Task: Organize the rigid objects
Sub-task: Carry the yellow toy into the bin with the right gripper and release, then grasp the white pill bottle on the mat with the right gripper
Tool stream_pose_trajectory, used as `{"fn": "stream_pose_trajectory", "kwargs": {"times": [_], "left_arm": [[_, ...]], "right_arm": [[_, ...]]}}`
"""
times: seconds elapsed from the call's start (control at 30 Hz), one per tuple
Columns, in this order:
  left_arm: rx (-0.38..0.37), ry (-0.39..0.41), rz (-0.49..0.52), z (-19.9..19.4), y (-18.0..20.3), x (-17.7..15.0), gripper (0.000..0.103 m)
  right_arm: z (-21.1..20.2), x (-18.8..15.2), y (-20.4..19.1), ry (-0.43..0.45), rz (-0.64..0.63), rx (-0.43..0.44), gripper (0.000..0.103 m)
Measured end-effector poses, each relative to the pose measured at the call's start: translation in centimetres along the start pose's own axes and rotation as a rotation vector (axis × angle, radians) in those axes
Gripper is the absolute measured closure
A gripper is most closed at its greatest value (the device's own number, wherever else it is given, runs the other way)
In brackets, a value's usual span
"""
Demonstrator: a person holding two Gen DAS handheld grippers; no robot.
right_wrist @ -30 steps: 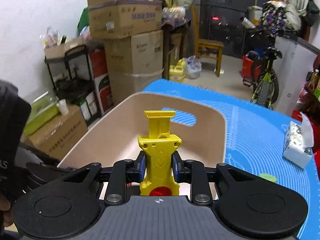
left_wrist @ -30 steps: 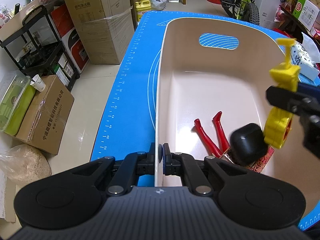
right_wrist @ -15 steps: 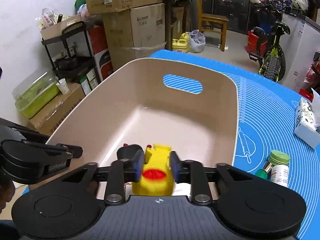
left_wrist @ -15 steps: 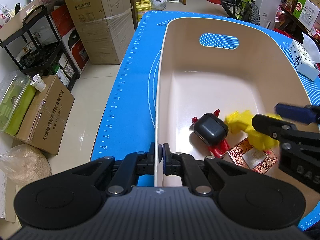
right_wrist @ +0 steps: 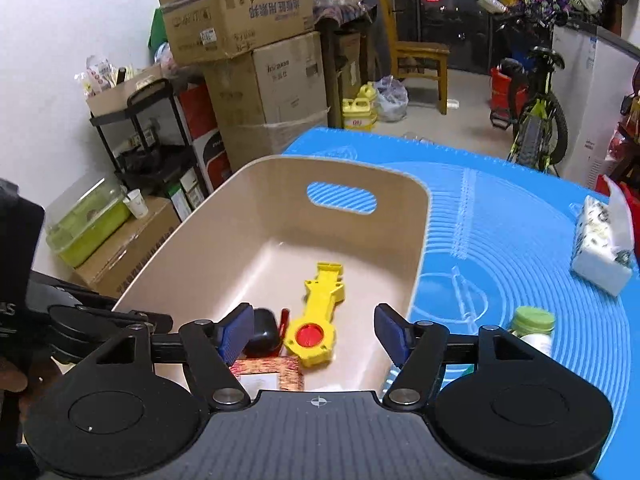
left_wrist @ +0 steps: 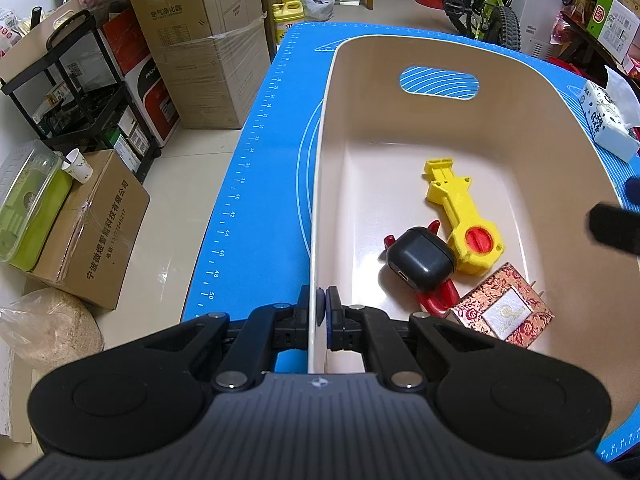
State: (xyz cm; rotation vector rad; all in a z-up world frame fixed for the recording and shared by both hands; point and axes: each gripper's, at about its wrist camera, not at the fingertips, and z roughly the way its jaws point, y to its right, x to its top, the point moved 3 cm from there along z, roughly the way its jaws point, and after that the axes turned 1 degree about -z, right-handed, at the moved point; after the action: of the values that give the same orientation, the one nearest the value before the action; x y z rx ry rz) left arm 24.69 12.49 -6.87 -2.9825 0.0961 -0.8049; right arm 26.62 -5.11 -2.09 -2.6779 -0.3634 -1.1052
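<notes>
A beige bin (left_wrist: 400, 56) (right_wrist: 352, 168) stands on the blue mat (left_wrist: 260, 128). My left gripper (left_wrist: 321, 312) is shut on the bin's near-left rim. In the bin lie a yellow toy launcher with a red dial (left_wrist: 464, 216) (right_wrist: 318, 312), a black earbud case (left_wrist: 420, 260) (right_wrist: 262, 334), red-handled pliers (left_wrist: 434, 296) partly under the case, and a red patterned box (left_wrist: 504, 312) (right_wrist: 268, 374). My right gripper (right_wrist: 316, 336) is open and empty above the bin's near end; part of it shows at the right edge of the left wrist view (left_wrist: 616, 228).
On the mat right of the bin are a tissue pack (right_wrist: 604, 244) (left_wrist: 608, 120) and a green-capped bottle (right_wrist: 534, 326). Cardboard boxes (right_wrist: 264, 76), a black shelf (right_wrist: 136, 140) and a bicycle (right_wrist: 536, 120) stand on the floor beyond the table.
My right gripper lowered the yellow launcher into the bin, opened and let it go, then drew back. The launcher now lies beside the black case. The left gripper stayed on the rim.
</notes>
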Motion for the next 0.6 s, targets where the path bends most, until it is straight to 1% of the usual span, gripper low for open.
{"fn": "stream_pose_trajectory", "kwargs": {"times": [0.13, 0.27, 0.37, 0.53, 0.6], "left_arm": [[-0.001, 0.000, -0.001, 0.0, 0.0, 0.0, 0.095], [0.003, 0.001, 0.002, -0.1, 0.1, 0.0, 0.095], [0.002, 0.000, 0.000, -0.1, 0.1, 0.0, 0.095], [0.003, -0.001, 0.000, -0.1, 0.2, 0.0, 0.095], [0.003, -0.001, 0.000, -0.1, 0.2, 0.0, 0.095]], "right_arm": [[-1.6, 0.2, 1.3, 0.043, -0.017, -0.027, 0.030], [-2.6, 0.5, 3.3, 0.066, 0.007, -0.056, 0.029], [-3.1, 0.4, 5.3, 0.079, 0.019, -0.099, 0.029], [-2.8, -0.1, 8.7, 0.064, 0.071, -0.161, 0.029], [-2.2, -0.6, 9.9, 0.038, 0.097, -0.195, 0.029]]}}
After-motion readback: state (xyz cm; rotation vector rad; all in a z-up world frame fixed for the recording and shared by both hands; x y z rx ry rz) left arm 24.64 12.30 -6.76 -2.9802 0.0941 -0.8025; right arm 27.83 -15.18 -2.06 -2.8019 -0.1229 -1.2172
